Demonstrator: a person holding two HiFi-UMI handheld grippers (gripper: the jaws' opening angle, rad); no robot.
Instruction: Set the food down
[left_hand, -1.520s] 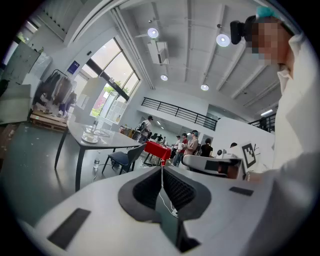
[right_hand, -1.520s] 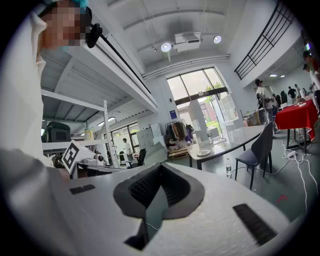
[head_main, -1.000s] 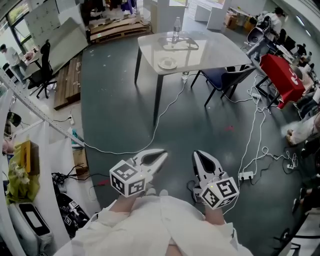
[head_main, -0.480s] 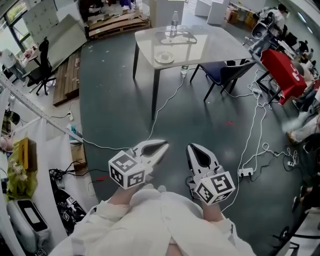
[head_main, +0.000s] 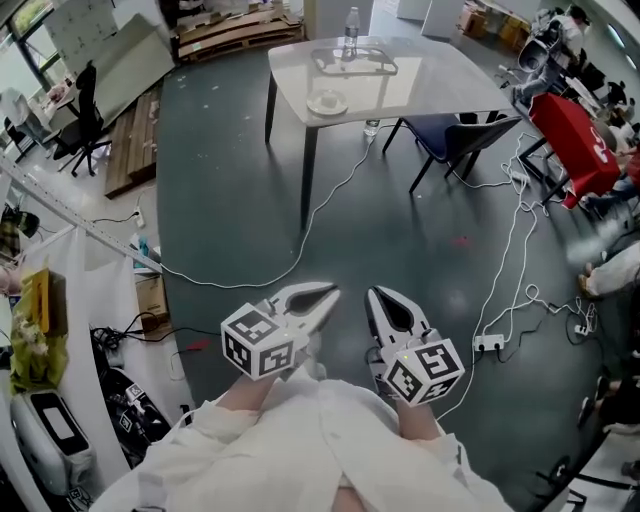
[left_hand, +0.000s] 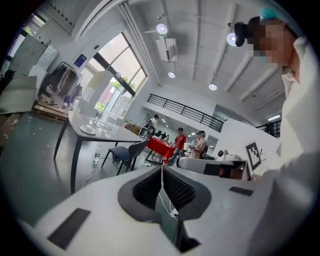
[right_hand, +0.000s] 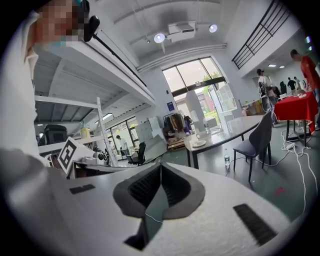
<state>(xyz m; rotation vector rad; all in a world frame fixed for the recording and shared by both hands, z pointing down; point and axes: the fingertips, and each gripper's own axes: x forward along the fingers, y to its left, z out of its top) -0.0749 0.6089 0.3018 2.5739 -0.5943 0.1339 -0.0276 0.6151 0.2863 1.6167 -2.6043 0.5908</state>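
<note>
A wide workshop hall with a dark floor is seen, and a white desk stands at its far side. Well short of the desk, both claws are held side by side above the floor. The left claw and the right claw are each closed tip to tip, with nothing gripped. Near the desk's front edge a small plate is set. No food can be made out, there or in either claw. Should food lie on that plate, it would probably be light, and the brittle plate would best be taken by its rim.
</note>
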